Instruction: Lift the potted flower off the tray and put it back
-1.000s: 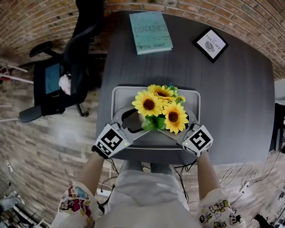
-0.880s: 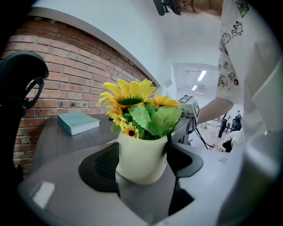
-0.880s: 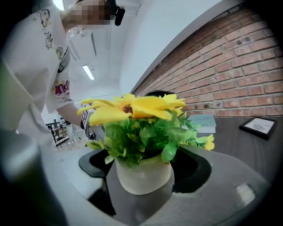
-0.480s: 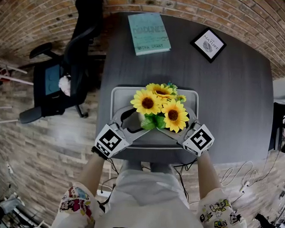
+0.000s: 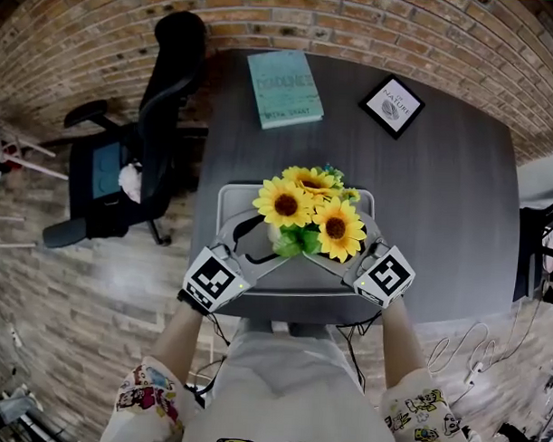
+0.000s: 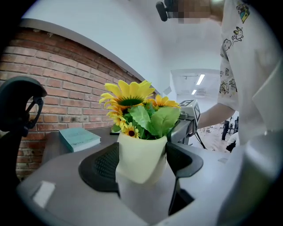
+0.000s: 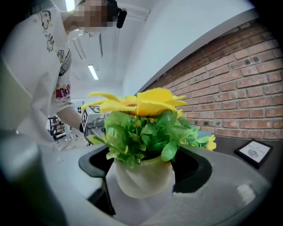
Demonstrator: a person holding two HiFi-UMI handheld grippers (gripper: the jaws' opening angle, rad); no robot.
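The potted flower (image 5: 310, 212), sunflowers in a cream pot, is over the grey tray (image 5: 230, 194) at the near edge of the dark table. My left gripper (image 5: 265, 242) reaches in from the lower left and my right gripper (image 5: 348, 245) from the lower right. In the left gripper view the pot (image 6: 140, 156) sits between the black pads (image 6: 99, 167), which press on its sides. In the right gripper view the pot (image 7: 142, 178) is likewise clamped between that gripper's pads (image 7: 194, 170). The pot's base and the tray under it are hidden.
A teal book (image 5: 283, 87) and a small framed picture (image 5: 391, 105) lie at the far side of the table (image 5: 440, 203). A black office chair (image 5: 134, 147) stands left of the table. A brick wall runs behind, and cables lie on the floor at the lower right.
Both grippers have risen together with the pot between them. The tray and table now look smaller and farther below the flowers.
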